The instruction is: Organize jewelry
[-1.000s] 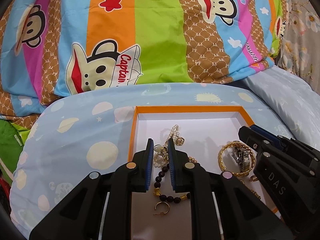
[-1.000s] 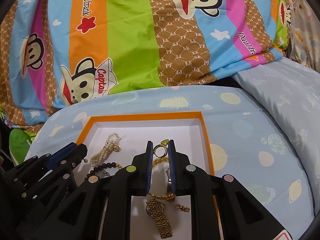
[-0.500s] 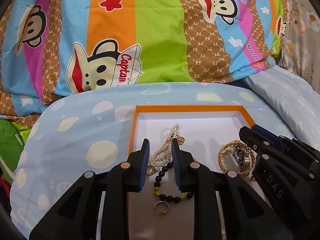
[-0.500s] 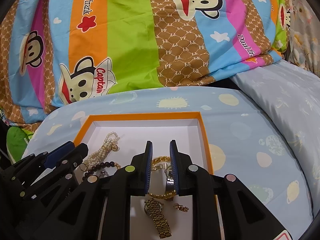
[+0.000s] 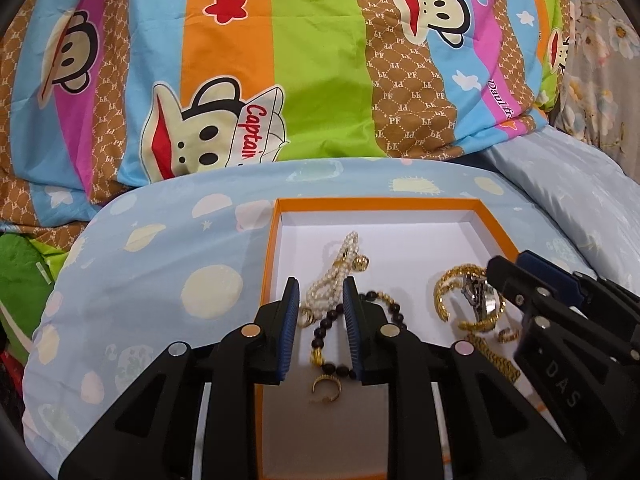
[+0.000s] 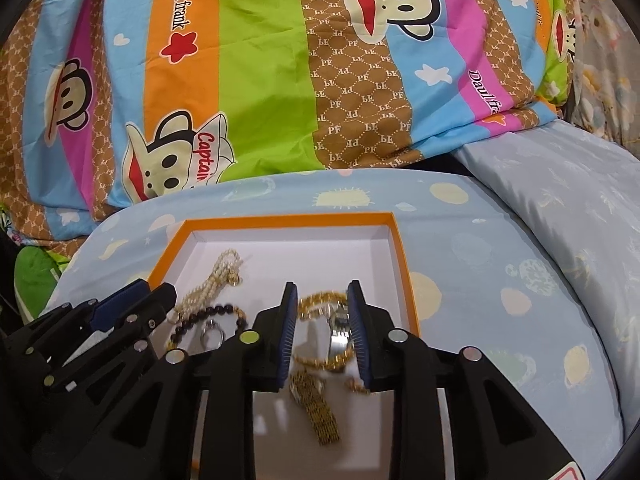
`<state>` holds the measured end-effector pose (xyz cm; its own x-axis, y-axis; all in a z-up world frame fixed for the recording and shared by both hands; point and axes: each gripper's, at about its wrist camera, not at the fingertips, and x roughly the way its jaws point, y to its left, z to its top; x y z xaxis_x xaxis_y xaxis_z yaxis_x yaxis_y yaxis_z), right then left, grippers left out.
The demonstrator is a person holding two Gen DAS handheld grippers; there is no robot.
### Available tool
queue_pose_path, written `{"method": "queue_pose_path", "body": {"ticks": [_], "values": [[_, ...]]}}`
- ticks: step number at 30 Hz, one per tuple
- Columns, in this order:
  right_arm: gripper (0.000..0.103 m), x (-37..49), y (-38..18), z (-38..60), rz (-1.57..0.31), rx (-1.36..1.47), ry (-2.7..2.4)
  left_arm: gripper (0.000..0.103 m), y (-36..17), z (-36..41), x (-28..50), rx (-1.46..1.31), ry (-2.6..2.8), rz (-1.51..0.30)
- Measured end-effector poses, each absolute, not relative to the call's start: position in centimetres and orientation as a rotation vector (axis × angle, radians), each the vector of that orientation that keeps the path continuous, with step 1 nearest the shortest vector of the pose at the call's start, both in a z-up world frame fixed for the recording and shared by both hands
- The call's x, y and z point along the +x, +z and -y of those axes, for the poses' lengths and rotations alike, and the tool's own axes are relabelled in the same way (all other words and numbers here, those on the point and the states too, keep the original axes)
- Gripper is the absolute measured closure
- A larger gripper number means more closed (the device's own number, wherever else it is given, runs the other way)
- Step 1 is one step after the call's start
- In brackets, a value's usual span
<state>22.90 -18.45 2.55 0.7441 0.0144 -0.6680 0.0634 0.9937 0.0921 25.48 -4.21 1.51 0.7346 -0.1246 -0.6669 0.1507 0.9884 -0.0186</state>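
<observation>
An orange-rimmed white box [image 5: 272, 248] [image 6: 404, 264] lies on a light blue pillow and holds the jewelry. My left gripper [image 5: 320, 292] is open and empty above a pearl strand [image 5: 340, 272] and a dark bead bracelet [image 5: 326, 326]; a gold earring [image 5: 326, 388] lies below. My right gripper [image 6: 322, 294] is open and empty above gold bangles [image 6: 320, 302], a silver watch [image 6: 340, 332] and a gold watch band [image 6: 316, 412]. The pearl strand [image 6: 216, 280] and dark beads [image 6: 200, 316] lie to its left. Each gripper shows in the other's view.
The blue pillow [image 5: 160, 280] carries the box. A striped cartoon-monkey quilt [image 5: 300, 60] rises behind it. A second pale blue pillow [image 6: 560, 208] lies at the right. Green fabric [image 5: 20, 280] lies at the far left.
Both grippers have opened. The left one let go of a ring and pearl cluster; the right one let go of a gold ring. Both pulled back a little.
</observation>
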Motion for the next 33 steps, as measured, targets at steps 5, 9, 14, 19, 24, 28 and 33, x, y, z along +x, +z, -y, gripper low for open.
{"method": "queue_pose_path", "body": {"ticks": [5, 9, 14, 19, 24, 28, 33], "values": [[0.076, 19.0, 2.9, 18.5, -0.716, 0.115, -0.035, 0.082, 1.8, 3.5, 22.4, 0.013, -0.157, -0.732], [0.074, 15.5, 2.5, 18.3, -0.714, 0.107, -0.053, 0.082, 1.6, 3.5, 19.5, 0.016, -0.161, -0.724], [0.073, 13.1, 1.4, 18.5, -0.746, 0.116, -0.069, 0.081, 0.6, 4.0, 17.2, 0.058, -0.156, -0.732], [0.070, 11.6, 0.9, 18.5, -0.760, 0.130, -0.073, 0.072, 0.8, 4.3, 15.1, 0.088, -0.145, -0.716], [0.062, 10.6, 1.0, 18.6, -0.747, 0.143, -0.080, 0.072, 0.7, 3.9, 14.2, 0.068, -0.141, -0.724], [0.059, 10.3, 1.0, 18.3, -0.749, 0.137, -0.071, 0.070, 0.5, 3.8, 14.0, 0.062, -0.139, -0.741], [0.049, 10.2, 1.1, 18.1, -0.747, 0.128, -0.063, 0.063, 0.4, 3.9, 14.0, 0.068, -0.130, -0.746]]}}
